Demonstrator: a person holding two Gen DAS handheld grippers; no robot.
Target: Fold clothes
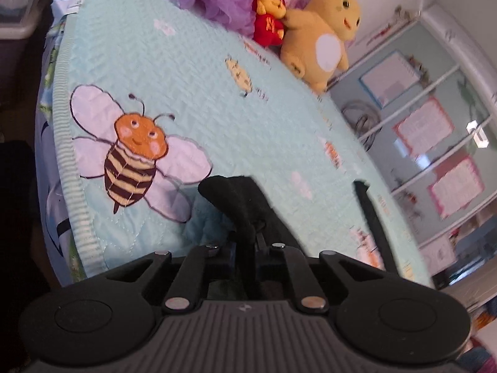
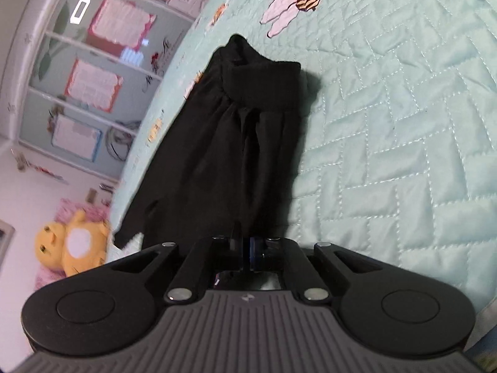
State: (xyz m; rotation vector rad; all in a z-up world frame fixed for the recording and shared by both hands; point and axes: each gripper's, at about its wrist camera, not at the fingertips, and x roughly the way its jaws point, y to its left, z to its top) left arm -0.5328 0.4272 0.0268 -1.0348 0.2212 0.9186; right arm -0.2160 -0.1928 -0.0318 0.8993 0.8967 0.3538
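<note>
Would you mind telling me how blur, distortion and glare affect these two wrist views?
Left wrist view: fisheye bends the quilt edge; yellow plush softly blurred; glare streaks the cabinet doors. Right wrist view: black garment loses fold detail in darkness; quilt stitching stays crisp.

Both views look forward and downward from just behind their own closed fingers, close above a pale mint quilted bedspread (image 1: 192, 62). The left wrist view faces across it toward a yellow plush toy (image 1: 323, 37) beyond its fingers, to the right. The right wrist view shows the same toy (image 2: 71, 245) left of its fingers. Both share the crumpled black cloth garment (image 2: 248, 130) directly ahead, the embroidered bee patch (image 1: 133, 161) and a glass-fronted cabinet (image 1: 435, 130).
</note>
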